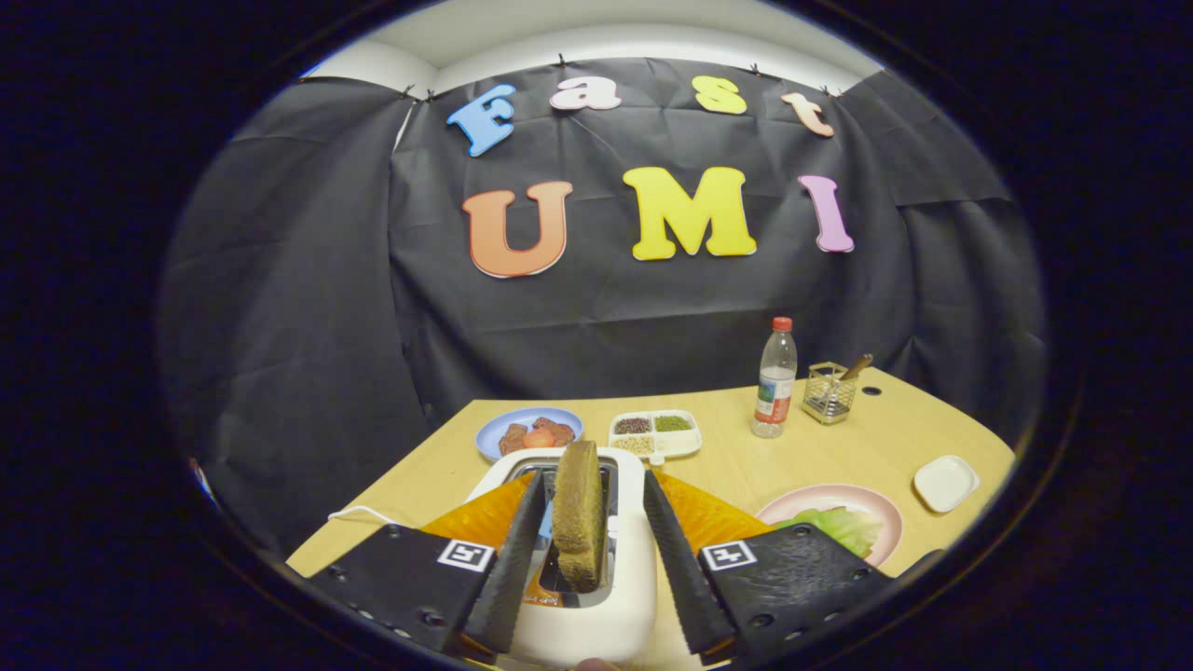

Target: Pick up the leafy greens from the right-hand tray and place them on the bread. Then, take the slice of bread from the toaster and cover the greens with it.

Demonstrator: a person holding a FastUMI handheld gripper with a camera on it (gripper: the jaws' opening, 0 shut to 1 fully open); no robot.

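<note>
Gripper view: your gripper [585, 568] sits low over the white toaster [582, 596], fingers spread apart, one on each side of the bread slice [578, 527]. That slice stands upright in the toaster slot, top half sticking out, btwn the fingers. There's a gap on both sides of it, so neither finger presses on the bread; hard to be sure near the slot, where the left finger looks close to the crust.

Toaster rests on the light wood table [839, 447], right under the fingers. Leafy greens [843, 527] lie on a pink plate [829, 503] just beyond your right finger, partly hidden by it. You can't make out any bread under the greens from here.

Beyond the toaster: blue plate [528, 431] w/ reddish food pieces, and next to it a white divided tray [655, 434] holding dark, green and pale grains in separate compartments. Further right, a clear bottle [774, 377] w/ red cap stands upright, near a small wire basket [829, 391] w/ a wooden handle poking out. A small white dish [945, 483] sits near the table's right edge, well apart from the pink plate.
</note>
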